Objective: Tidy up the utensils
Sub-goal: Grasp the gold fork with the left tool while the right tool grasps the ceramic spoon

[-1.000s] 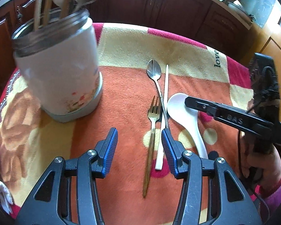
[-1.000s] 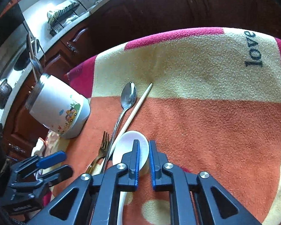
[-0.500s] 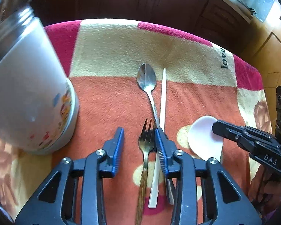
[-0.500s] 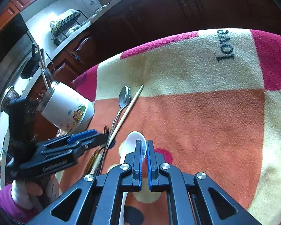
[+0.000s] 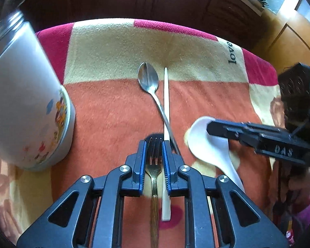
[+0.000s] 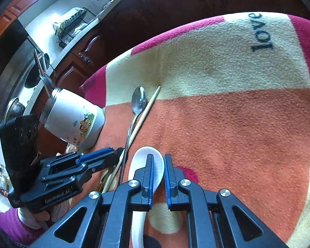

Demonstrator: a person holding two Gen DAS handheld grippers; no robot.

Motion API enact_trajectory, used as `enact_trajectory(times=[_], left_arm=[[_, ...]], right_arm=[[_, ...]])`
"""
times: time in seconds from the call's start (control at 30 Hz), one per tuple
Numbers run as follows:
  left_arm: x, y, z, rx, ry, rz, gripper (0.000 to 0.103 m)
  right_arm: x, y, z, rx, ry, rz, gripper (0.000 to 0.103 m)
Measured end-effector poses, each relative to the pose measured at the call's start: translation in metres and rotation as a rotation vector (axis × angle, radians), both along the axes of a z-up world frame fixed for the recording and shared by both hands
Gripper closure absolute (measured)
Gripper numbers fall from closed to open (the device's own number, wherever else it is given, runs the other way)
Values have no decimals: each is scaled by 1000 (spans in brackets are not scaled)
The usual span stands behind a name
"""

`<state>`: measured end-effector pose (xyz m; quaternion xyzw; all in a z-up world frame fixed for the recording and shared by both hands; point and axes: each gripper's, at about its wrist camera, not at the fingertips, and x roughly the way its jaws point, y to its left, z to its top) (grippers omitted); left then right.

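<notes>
- Your left gripper (image 5: 153, 157) sits at six o'clock in its own view. Its jaws have just been closing and now bracket the head of the fork (image 5: 154, 165), with slivers of gap on both sides, so no firm pinch yet.
- The fork's long axis runs straight from six to twelve, in line with your fingers; its wooden handle disappears beneath the gripper body.
- Just at the fork's three o'clock lie the white chopstick (image 5: 166, 111) and the steel spoon (image 5: 149, 84), whose handle crosses the chopstick.
- Your right gripper (image 6: 158, 177) has its jaws slightly parted, having just been opening. One finger rests in the bowl of the white ladle spoon (image 6: 144, 165); grip unclear.
- At nine o'clock, the white utensil jar (image 5: 28, 107) waits, nearer your left hand; its rim is cropped and blurred.
- Everything rests on the patterned blanket (image 5: 117, 49).
</notes>
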<state>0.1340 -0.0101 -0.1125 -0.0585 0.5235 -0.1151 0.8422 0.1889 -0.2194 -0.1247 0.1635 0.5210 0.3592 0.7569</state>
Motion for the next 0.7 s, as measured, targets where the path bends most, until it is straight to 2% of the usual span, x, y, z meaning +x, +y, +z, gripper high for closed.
enact_trajectory(times=[0.1, 0.17, 0.2, 0.23, 0.43, 0.7], left_arm=[[-6, 4, 0, -9, 11, -1, 89], [-12, 8, 1, -12, 12, 5, 89], [-14, 10, 2, -12, 12, 8, 89], [-17, 11, 4, -16, 11, 10, 89], [-41, 22, 16, -38, -8, 14, 90], [-71, 35, 48, -76, -71, 31, 90]], right_arm=[[1, 5, 1, 7, -2, 22, 87], [-4, 10, 6, -41, -50, 36, 87], [-8, 12, 8, -59, -69, 38, 95], [-11, 12, 10, -62, -81, 43, 98], [-38, 8, 37, -75, -174, 42, 100], [-61, 7, 79, -53, -266, 13, 100]])
